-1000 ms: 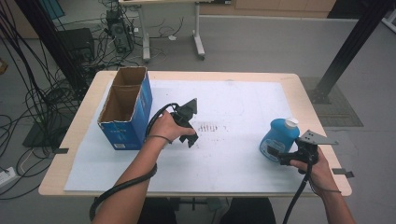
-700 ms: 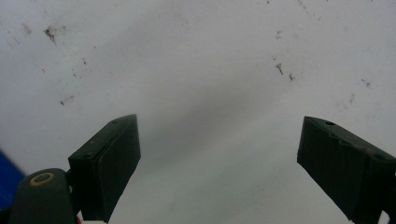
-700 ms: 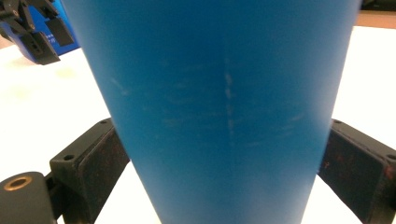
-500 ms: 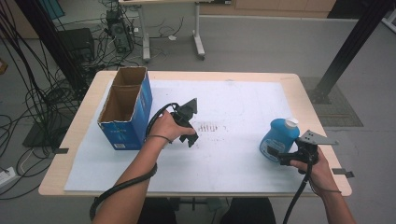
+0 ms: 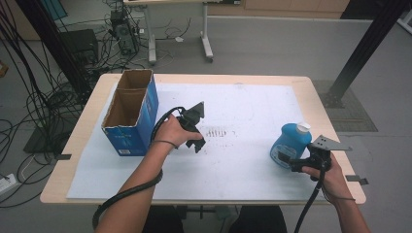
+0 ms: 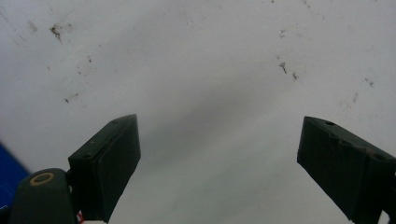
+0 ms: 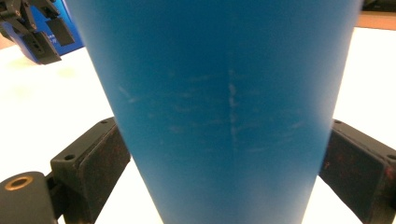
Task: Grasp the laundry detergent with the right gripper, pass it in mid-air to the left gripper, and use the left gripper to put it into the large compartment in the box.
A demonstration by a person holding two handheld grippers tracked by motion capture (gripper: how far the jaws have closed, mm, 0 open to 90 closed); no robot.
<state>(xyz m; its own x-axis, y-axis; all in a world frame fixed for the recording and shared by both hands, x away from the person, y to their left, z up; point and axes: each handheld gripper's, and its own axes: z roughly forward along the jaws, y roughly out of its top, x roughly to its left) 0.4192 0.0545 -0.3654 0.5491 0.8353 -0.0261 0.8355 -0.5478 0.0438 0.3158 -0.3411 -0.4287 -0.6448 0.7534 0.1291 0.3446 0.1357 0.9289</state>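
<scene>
Nothing has shifted since the earlier frame: both of your hands and the bottle sit exactly where they were. Nearest you, by the tabletop's (image 5: 243, 77) near right corner, your right hand-held gripper (image 5: 291, 162) has its 2 jaws pressed against the sides of the blue bottle (image 5: 290, 141), which stands upright with its white cap on top. In the right gripper view the bottle (image 7: 224, 107) spans the whole gap, so you appear to be steadying it low on its body before a lift. Farther in, left of the tabletop's middle, your left hand-held gripper (image 5: 194, 130) hangs tipped down over the white sheet with its jaws spread and nothing between them (image 6: 219, 163), probably kept free until needed. Beyond it, along the left edge, the open cardboard box (image 5: 130, 114) stands mouth up, a likely place for the bottle to go.
</scene>
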